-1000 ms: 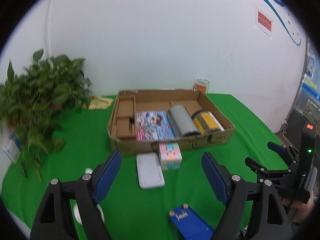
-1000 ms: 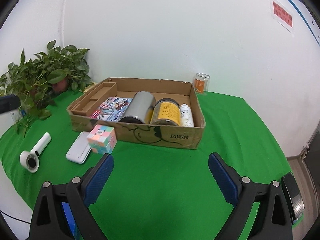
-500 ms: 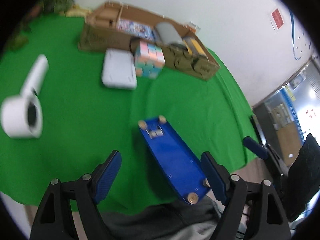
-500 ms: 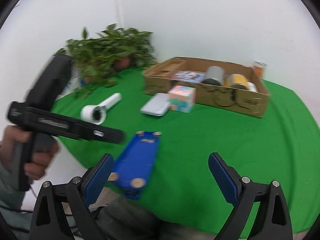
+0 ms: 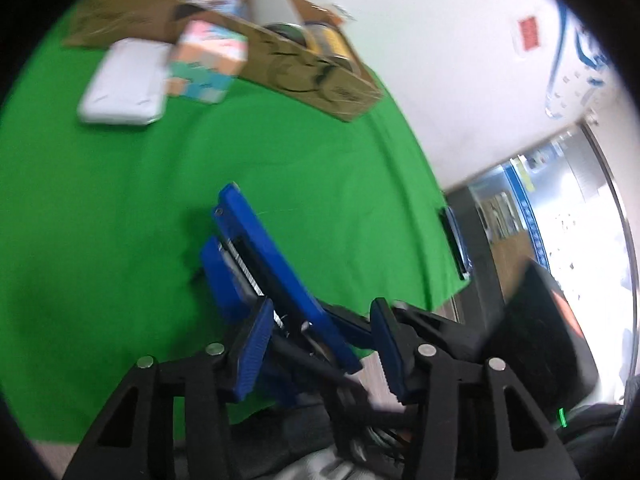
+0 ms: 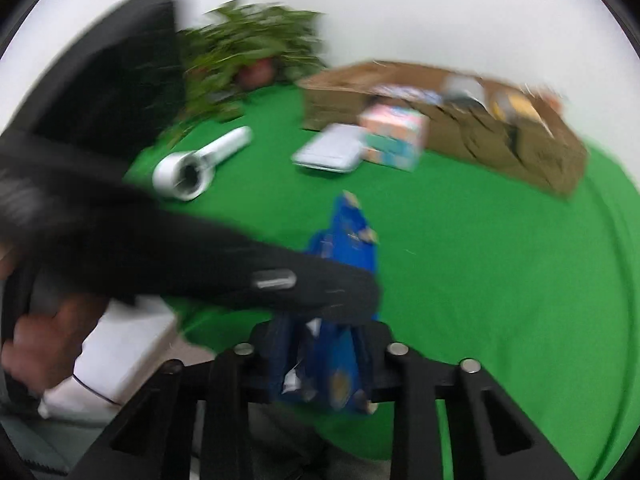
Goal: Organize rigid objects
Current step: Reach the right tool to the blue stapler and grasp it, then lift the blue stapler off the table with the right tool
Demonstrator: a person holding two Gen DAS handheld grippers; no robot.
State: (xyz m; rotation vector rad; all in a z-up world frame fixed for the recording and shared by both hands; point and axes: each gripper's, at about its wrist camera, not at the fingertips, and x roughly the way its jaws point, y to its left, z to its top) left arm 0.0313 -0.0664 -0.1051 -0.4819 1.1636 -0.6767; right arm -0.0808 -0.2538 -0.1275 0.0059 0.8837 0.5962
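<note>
In the left wrist view the left gripper [image 5: 320, 344] has just been closing around the blue case [image 5: 276, 276] at the table [image 5: 120, 200] edge, pads seemingly not yet pressing, while in the right wrist view the right gripper [image 6: 320, 364] is clenched on the case's near end, so uneven pulling could twist it loose.

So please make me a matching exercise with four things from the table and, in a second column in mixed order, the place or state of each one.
Things:
1. blue tray
2. white fan
3. pastel cube
4. grey can

Places or states:
A. lying inside the cardboard box
B. lying alone on the green cloth, near the plant
C. lifted at the near edge, with the right gripper shut on it
D. standing in front of the box, beside the white flat case

Pairs: 1-C, 2-B, 3-D, 4-A
</note>
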